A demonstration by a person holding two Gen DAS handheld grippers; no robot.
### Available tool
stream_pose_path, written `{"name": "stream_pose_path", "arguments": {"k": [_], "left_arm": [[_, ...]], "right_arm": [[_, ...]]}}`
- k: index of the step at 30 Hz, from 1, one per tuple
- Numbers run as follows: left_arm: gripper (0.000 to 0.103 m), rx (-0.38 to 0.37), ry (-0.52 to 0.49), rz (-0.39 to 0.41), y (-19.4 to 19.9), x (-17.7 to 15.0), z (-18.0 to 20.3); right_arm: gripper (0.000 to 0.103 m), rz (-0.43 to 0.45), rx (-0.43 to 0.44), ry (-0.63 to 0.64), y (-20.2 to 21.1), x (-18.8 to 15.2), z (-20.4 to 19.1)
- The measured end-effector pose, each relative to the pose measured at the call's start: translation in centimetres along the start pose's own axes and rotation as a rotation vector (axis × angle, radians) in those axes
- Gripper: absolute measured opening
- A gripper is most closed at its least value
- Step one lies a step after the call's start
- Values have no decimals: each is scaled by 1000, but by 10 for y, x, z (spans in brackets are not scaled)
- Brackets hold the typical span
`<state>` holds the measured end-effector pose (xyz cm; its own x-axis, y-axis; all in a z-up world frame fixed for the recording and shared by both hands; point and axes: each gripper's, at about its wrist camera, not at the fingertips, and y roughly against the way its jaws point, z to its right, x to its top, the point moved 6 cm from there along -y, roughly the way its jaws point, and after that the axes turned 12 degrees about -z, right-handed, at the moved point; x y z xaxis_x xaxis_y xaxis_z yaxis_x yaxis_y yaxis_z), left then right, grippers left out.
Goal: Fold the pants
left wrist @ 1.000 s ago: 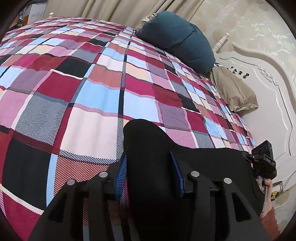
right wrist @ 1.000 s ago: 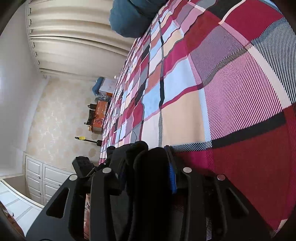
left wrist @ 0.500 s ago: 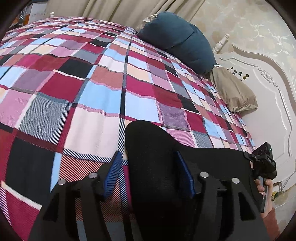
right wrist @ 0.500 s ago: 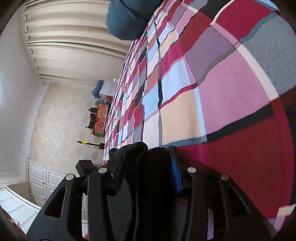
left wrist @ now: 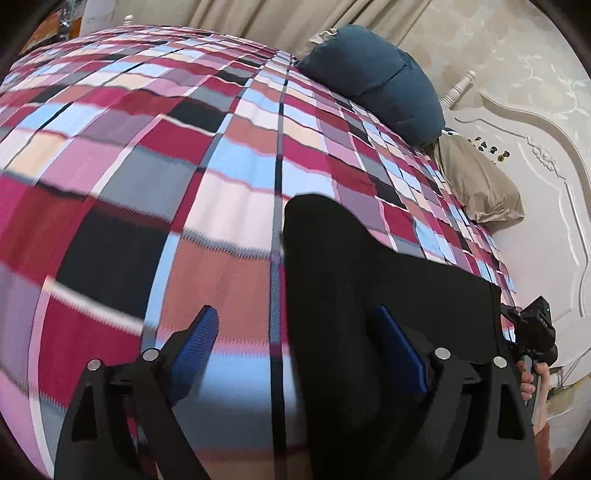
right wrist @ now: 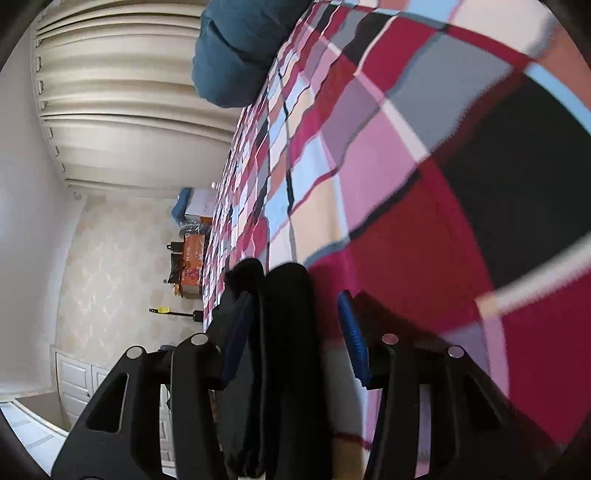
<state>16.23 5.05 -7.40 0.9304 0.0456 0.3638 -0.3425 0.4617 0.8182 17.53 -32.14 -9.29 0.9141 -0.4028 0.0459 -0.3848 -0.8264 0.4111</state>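
The pants (left wrist: 369,295) lie on the bed (left wrist: 221,192), near its headboard-side edge. Two pillows (left wrist: 373,77) rest at the bed's head, one beside the other against the headboard (left wrist: 535,155). Curtains (left wrist: 258,18) hang behind the bed's far edge.

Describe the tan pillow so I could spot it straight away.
Start at the big bed with its red, pink and blue checked cover. At its head, against the carved white headboard, lie two cushions. The tan pillow is the flatter, crumpled one nearer the headboard, beside the plump dark teal pillow.
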Motion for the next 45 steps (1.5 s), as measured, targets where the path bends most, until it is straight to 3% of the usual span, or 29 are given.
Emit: {"name": "stream_pose_path", "arguments": {"k": [2,7,14,19,22,25,27,30,33,40,45], "left_arm": [[86,0,15,3,6,-10,-1],[86,38,49,23,23,-39,-4],[86,125,119,96,51,-99,2],[86,182,93,133,68,-139,28],[86,214,63,136,68,-154,45],[86,303,32,120,62,-167,59],[86,346,16,119,58,-176,68],[86,334,-3,124,54,-186,80],[86,341,-6,128,52,-193,85],[86,421,-93,133,45,-200,97],[86,419,-75,124,46,-199,96]], "right_arm": [[48,12,-12,-8,8,-9,4],[61,45,-63,6,24,-37,2],[62,89,-196,33,41,-90,4],[81,112,-283,72,45,-130,0],[86,123,-361,99,44,-149,-5],[89,135,-480,143,39,-168,-11],[90,144,-609,195,29,-178,-19],[91,154,-810,283,13,-193,-26],[92,181,-919,365,-3,-207,-34],[92,184,-983,468,-35,-219,-46],[92,187,-969,467,-35,-225,-50]]}}
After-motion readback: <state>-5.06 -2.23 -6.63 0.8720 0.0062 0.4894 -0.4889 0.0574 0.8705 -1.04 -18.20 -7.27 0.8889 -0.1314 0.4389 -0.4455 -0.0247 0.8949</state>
